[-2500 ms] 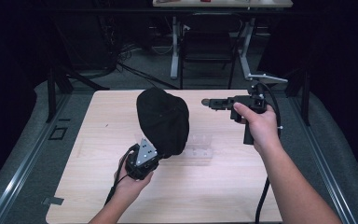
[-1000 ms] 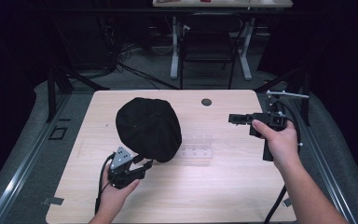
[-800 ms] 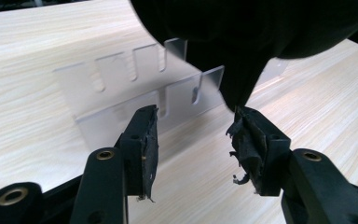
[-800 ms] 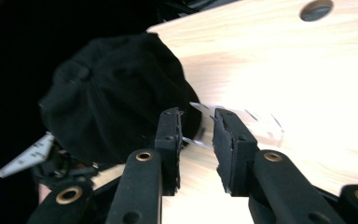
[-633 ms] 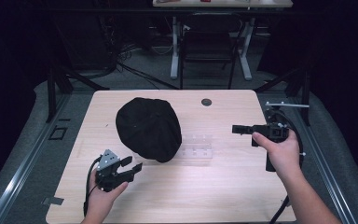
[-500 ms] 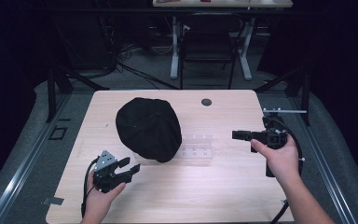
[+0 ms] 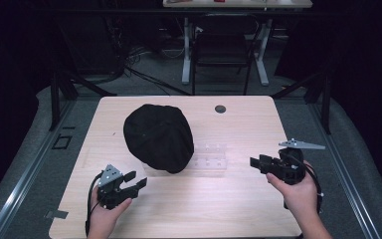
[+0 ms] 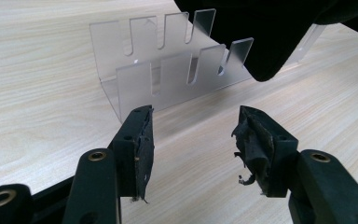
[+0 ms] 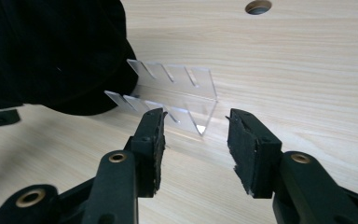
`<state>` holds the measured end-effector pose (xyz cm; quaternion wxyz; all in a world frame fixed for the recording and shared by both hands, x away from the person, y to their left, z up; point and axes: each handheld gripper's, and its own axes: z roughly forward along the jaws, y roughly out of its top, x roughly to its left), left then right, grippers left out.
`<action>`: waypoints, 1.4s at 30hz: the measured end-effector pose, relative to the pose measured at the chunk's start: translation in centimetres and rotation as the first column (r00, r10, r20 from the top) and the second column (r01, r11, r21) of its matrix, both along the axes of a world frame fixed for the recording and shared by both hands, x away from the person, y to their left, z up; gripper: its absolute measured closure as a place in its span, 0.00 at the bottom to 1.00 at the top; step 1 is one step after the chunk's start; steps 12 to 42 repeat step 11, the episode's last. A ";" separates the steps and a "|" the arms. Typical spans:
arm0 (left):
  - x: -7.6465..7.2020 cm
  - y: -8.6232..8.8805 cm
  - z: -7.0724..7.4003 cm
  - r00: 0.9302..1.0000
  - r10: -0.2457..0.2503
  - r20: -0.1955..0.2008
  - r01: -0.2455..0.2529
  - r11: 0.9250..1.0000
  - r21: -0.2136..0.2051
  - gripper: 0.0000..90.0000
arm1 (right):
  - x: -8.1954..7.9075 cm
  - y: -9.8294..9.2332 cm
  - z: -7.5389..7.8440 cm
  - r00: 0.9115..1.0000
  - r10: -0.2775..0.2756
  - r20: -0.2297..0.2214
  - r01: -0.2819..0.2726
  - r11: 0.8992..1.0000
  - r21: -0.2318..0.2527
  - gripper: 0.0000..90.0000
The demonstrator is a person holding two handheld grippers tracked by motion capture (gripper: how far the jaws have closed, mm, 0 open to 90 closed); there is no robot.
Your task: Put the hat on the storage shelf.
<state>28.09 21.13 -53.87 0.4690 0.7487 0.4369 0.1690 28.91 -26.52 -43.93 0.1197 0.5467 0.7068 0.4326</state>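
The round black cloth cap sits on the light wooden surface over a clear plastic rack, between the left gripper and right gripper, whose empty jaws have just been opening wide

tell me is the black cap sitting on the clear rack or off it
On it. The black cap drapes over one end of the clear slotted rack; the rack's other end stays bare.

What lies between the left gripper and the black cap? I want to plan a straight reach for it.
Nothing visible blocks it. The left gripper stands open, with bare table up to the black cap. The clear slotted rack, partly under the cap, sits off to one side.
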 end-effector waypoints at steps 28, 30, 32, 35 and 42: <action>-0.3 -0.8 -0.1 0.999 -0.037 0.013 0.037 0.999 0.002 0.52 | -2.3 -0.1 -3.8 0.995 -0.031 0.095 0.036 0.998 -0.052 0.59; -0.3 -0.8 -0.1 0.999 -0.037 0.013 0.037 0.999 0.002 0.52 | -2.3 -0.1 -3.8 0.995 -0.031 0.095 0.036 0.998 -0.052 0.59; -0.3 -0.8 -0.1 0.999 -0.037 0.013 0.037 0.999 0.002 0.52 | -2.3 -0.1 -3.8 0.995 -0.031 0.095 0.036 0.998 -0.052 0.59; -0.3 -0.8 -0.1 0.999 -0.037 0.013 0.037 0.999 0.002 0.52 | -2.3 -0.1 -3.8 0.995 -0.031 0.095 0.036 0.998 -0.052 0.59; -0.3 -0.8 -0.1 0.999 -0.037 0.013 0.037 0.999 0.002 0.52 | -2.3 -0.1 -3.8 0.995 -0.031 0.095 0.036 0.998 -0.052 0.59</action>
